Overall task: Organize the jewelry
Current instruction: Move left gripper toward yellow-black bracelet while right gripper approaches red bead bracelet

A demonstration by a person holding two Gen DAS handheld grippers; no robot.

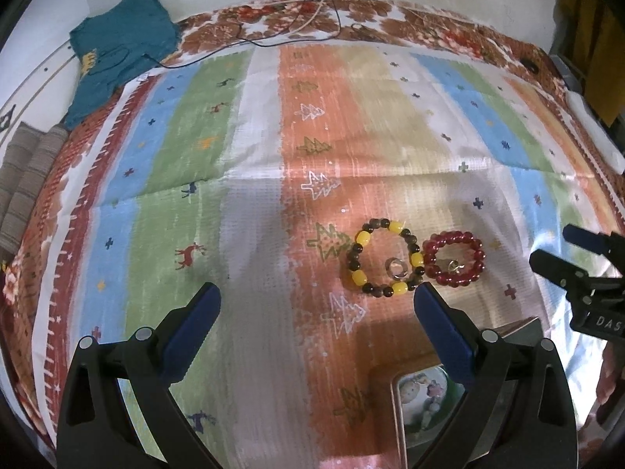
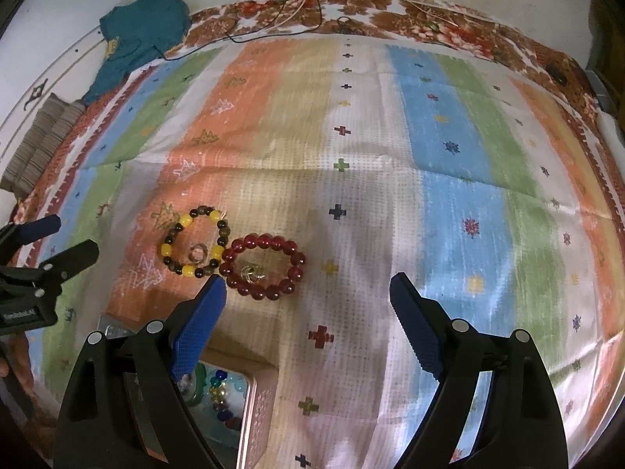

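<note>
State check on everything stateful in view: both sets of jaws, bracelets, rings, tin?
left gripper: jaws open, empty
right gripper: jaws open, empty
yellow-and-brown bracelet: flat on cloth, ring inside
red bracelet: flat on cloth, ring inside
tin box: open, beads inside

Left gripper (image 1: 318, 305) tilted steeply down, fingers (image 1: 191, 326) spread wide, nothing between. Right gripper (image 2: 308, 293) same pitch, likewise wide and empty. Probably a fingertip (image 2: 3, 369) at the right view's left edge; too cropped to confirm.
</note>
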